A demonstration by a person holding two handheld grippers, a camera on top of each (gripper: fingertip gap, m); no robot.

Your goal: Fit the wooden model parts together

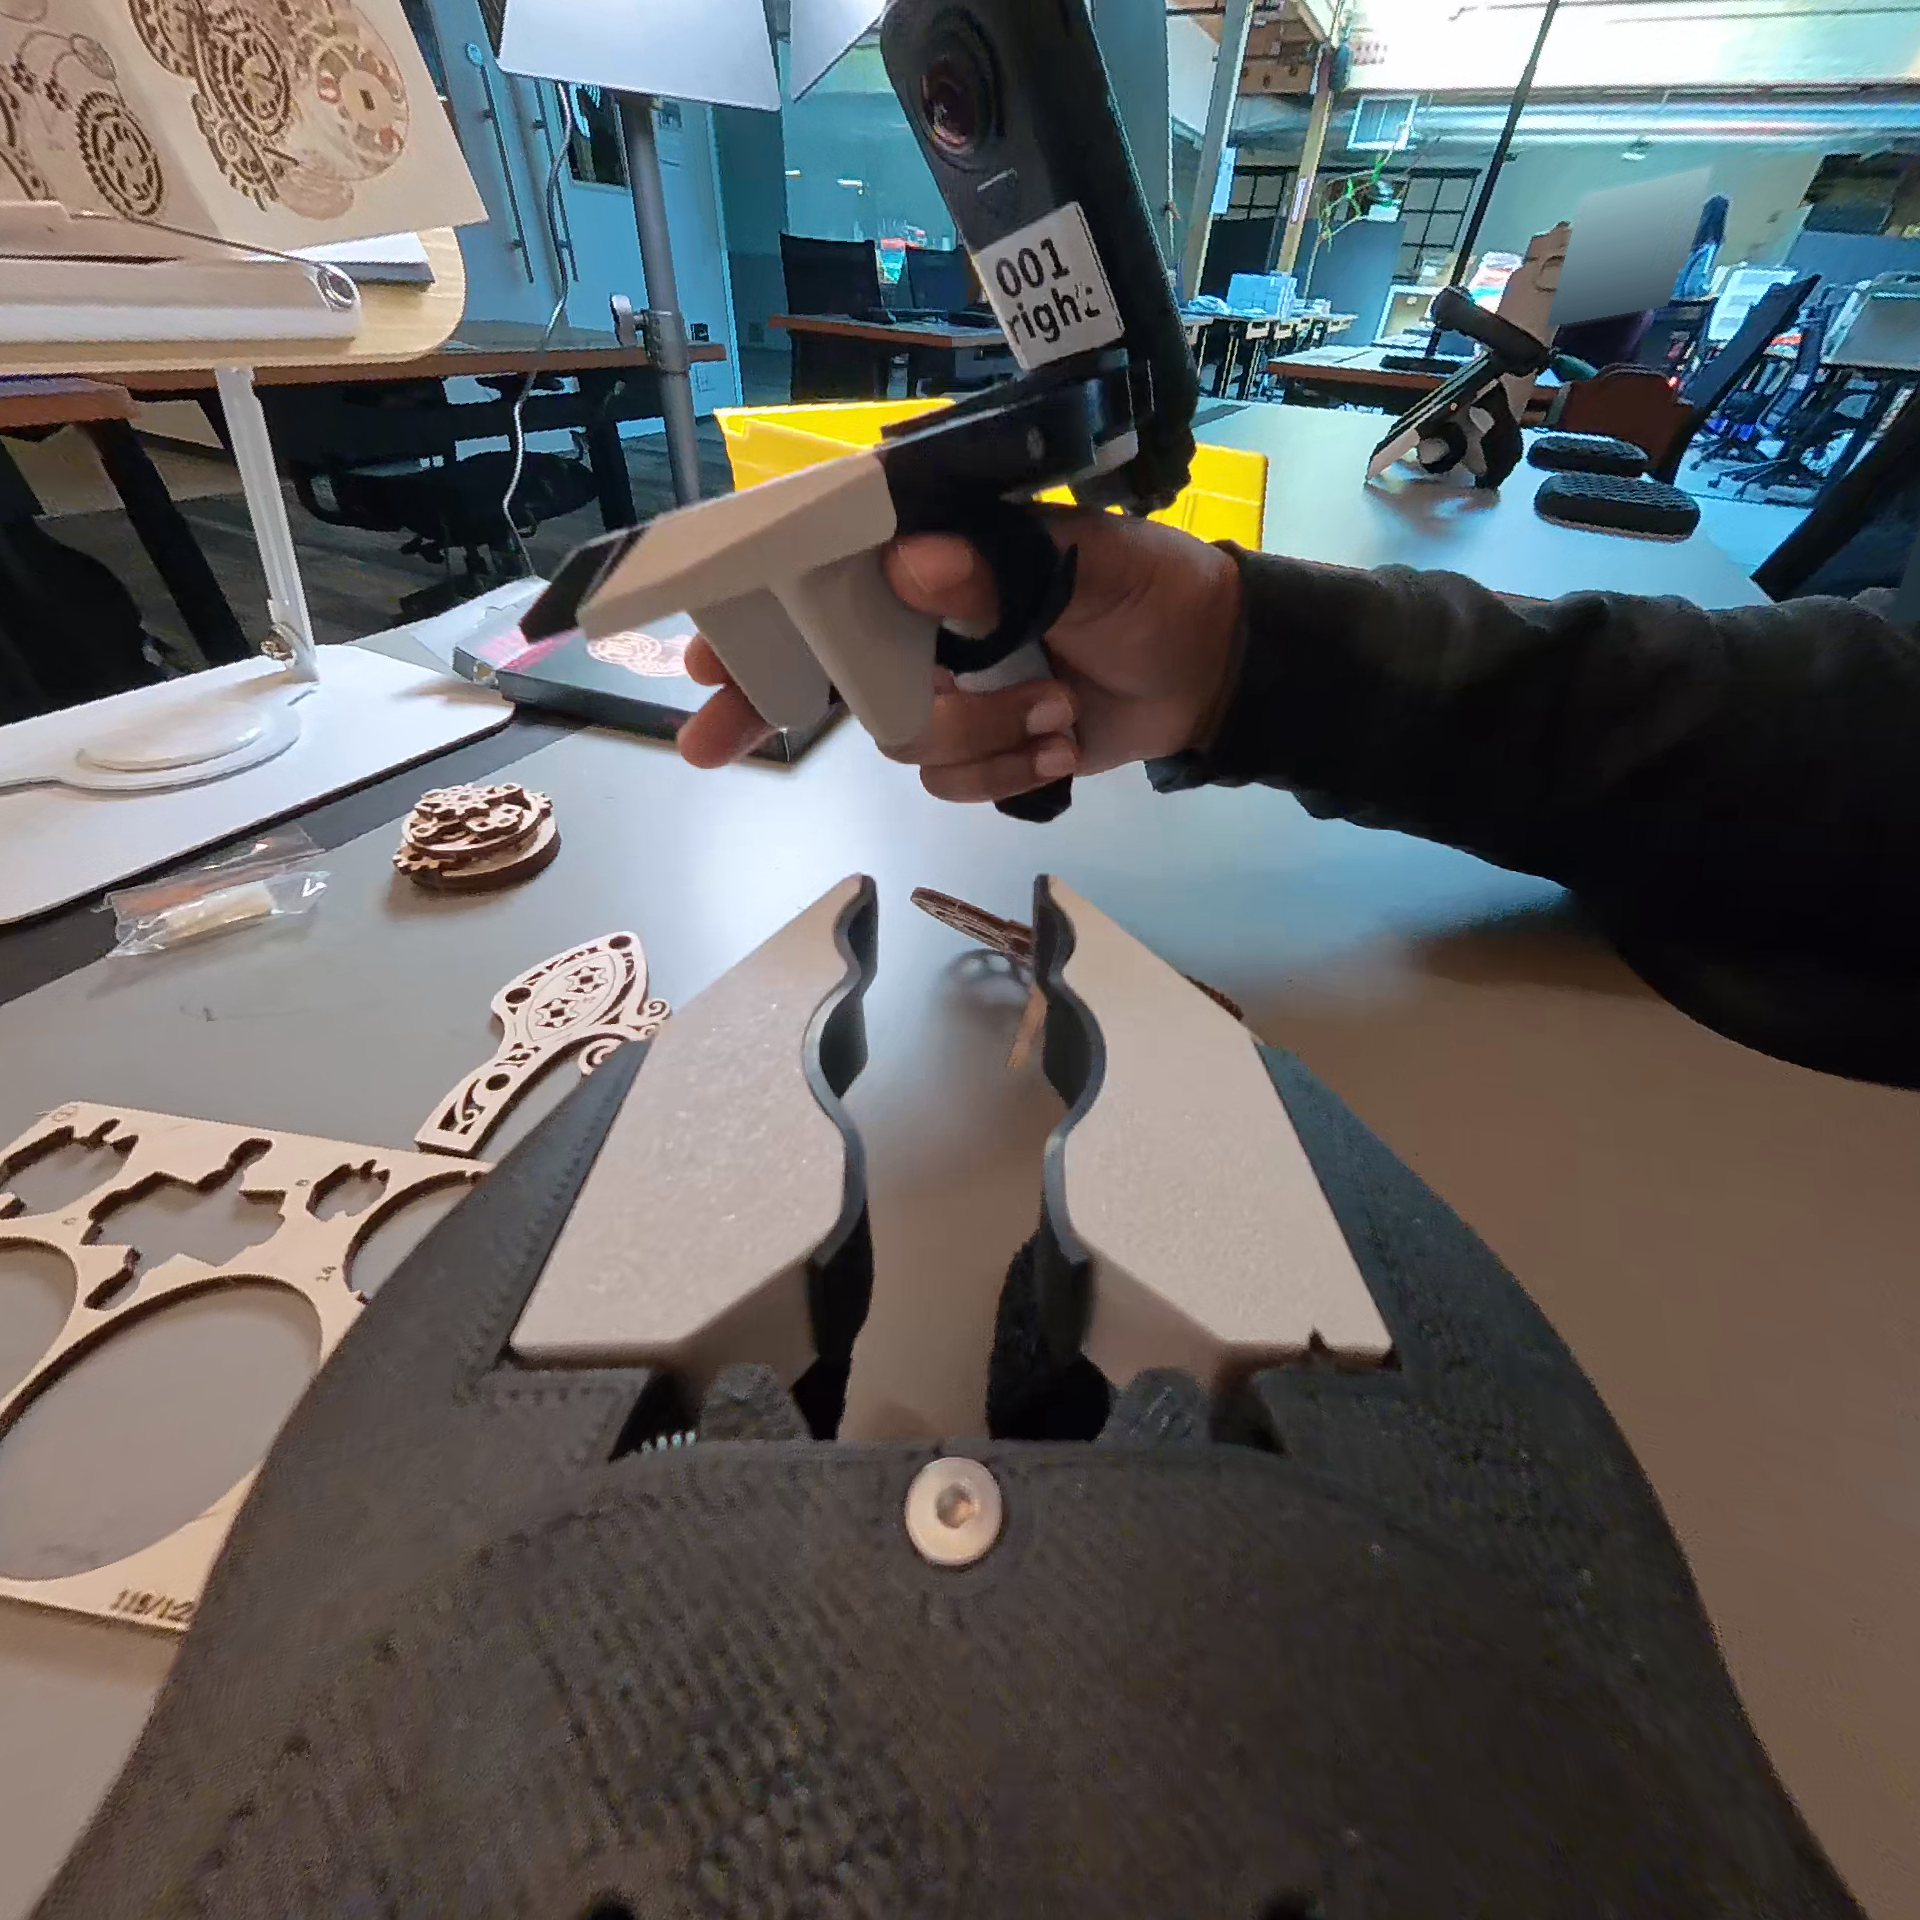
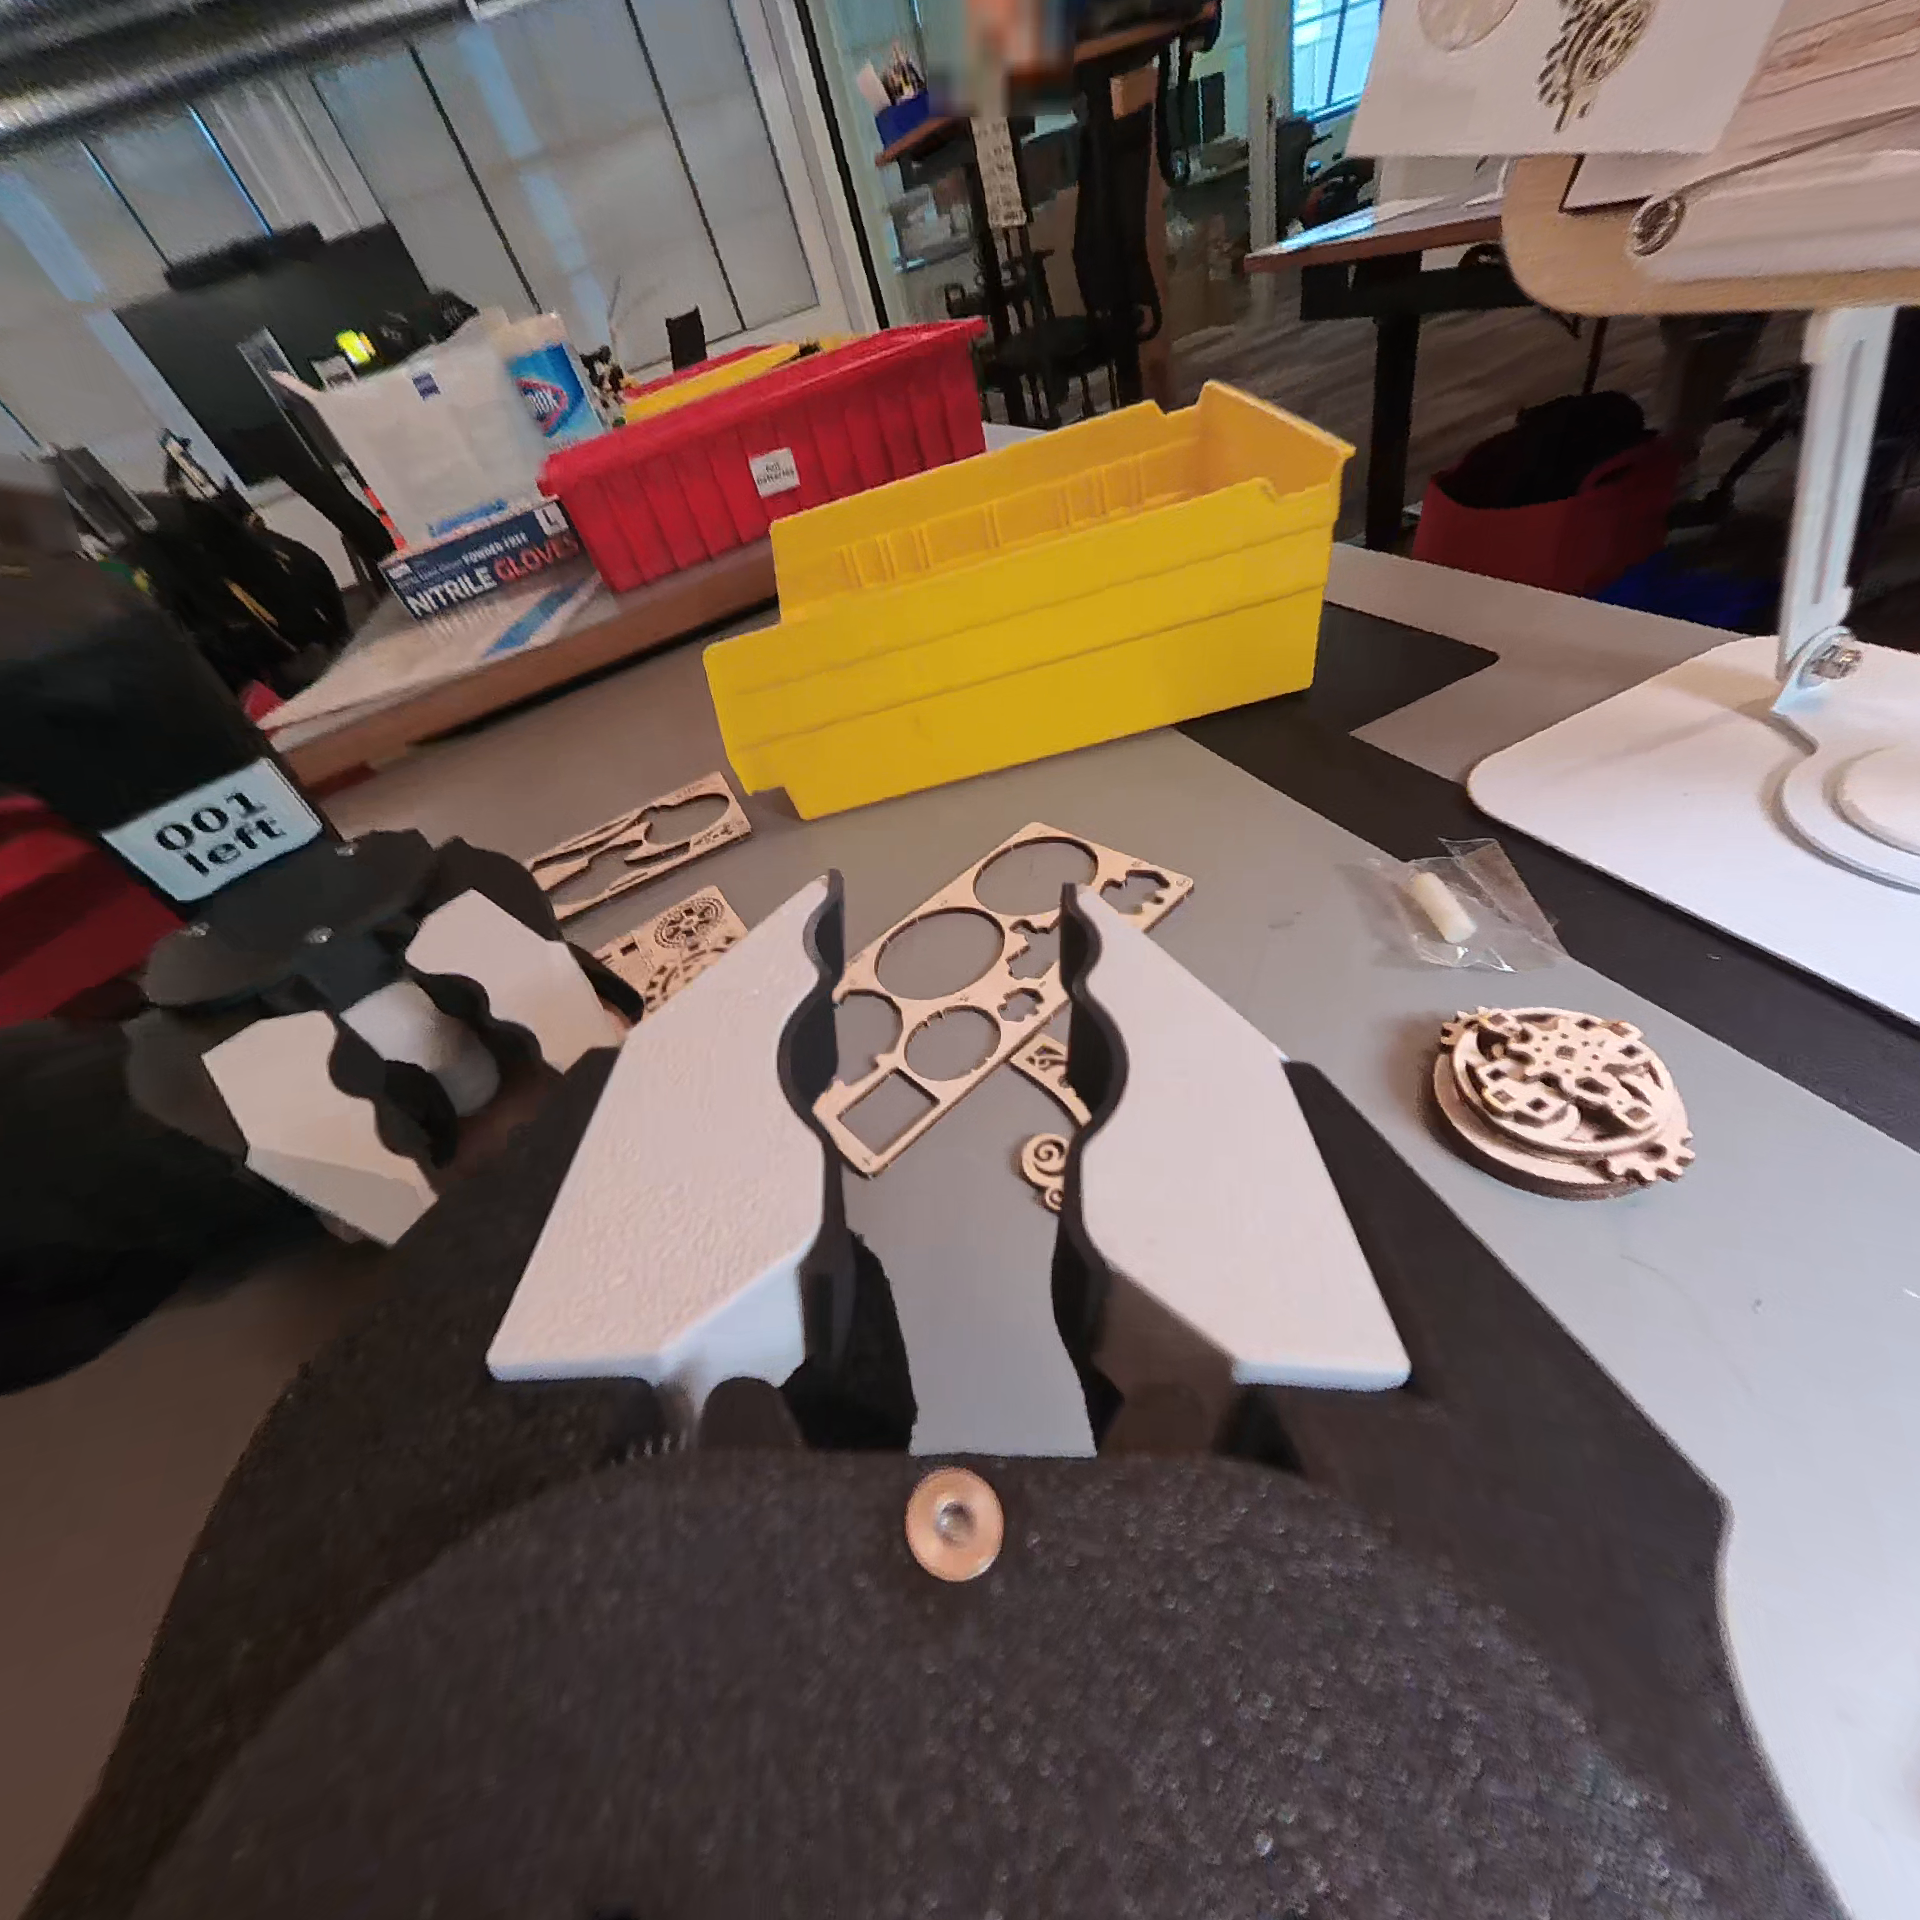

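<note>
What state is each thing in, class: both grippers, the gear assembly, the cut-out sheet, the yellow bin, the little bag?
left gripper: open, empty.
right gripper: open, empty.
round gear assembly: partly built, flat on the table.
punched-out wooden sheet: flat, holes empty.
yellow bin: upright; contents hidden.
small plastic bag: lying flat, holding a pale piece.

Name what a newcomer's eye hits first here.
Probably the yellow bin at the table's far side, the brightest thing in the right wrist view. Next, the right gripper raised above the table in a hand. Then the round wooden gear assembly and the punched-out wooden sheet beyond the open jaws.
</note>
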